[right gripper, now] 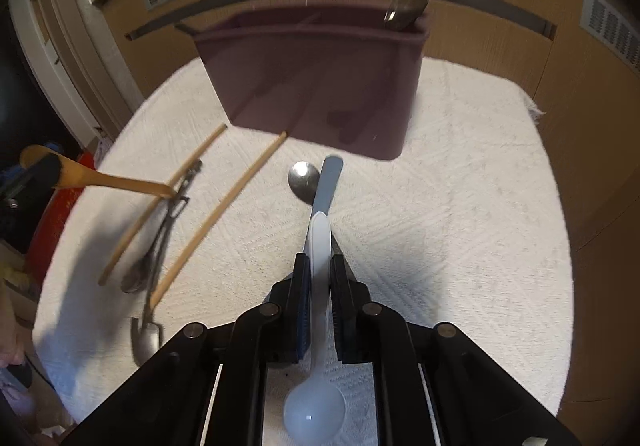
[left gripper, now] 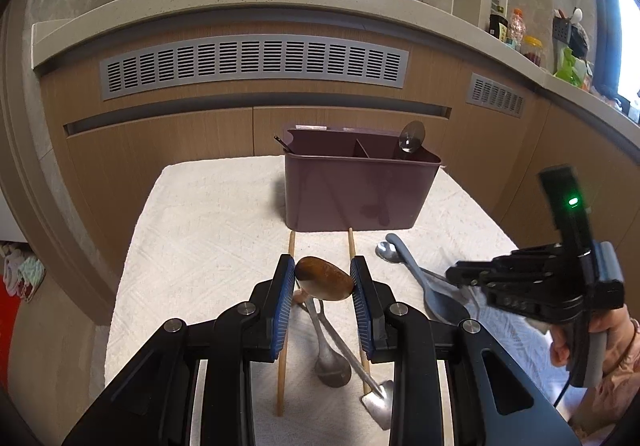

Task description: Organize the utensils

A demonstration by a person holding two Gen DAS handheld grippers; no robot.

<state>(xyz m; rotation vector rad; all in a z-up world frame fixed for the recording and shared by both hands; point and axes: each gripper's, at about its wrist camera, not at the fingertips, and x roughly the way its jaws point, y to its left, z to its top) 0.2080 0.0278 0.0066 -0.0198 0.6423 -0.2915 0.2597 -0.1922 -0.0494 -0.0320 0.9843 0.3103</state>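
My left gripper (left gripper: 324, 282) is shut on the bowl of a wooden spoon (left gripper: 324, 283) and holds it above the white cloth (left gripper: 208, 246); the spoon also shows in the right wrist view (right gripper: 100, 178). My right gripper (right gripper: 319, 274) is shut on the handle of a white plastic spoon (right gripper: 316, 406). A grey-blue spoon (right gripper: 330, 182) and a small metal spoon (right gripper: 303, 179) lie under it. The purple utensil caddy (left gripper: 352, 190) stands at the back of the cloth with a metal spoon (left gripper: 412, 138) in its right compartment.
Two wooden chopsticks (right gripper: 224, 206) and two metal spoons (left gripper: 330, 362) lie on the cloth on the left. Wooden cabinet fronts with grey vents (left gripper: 252, 62) rise behind the caddy. The cloth's left edge drops off to the floor.
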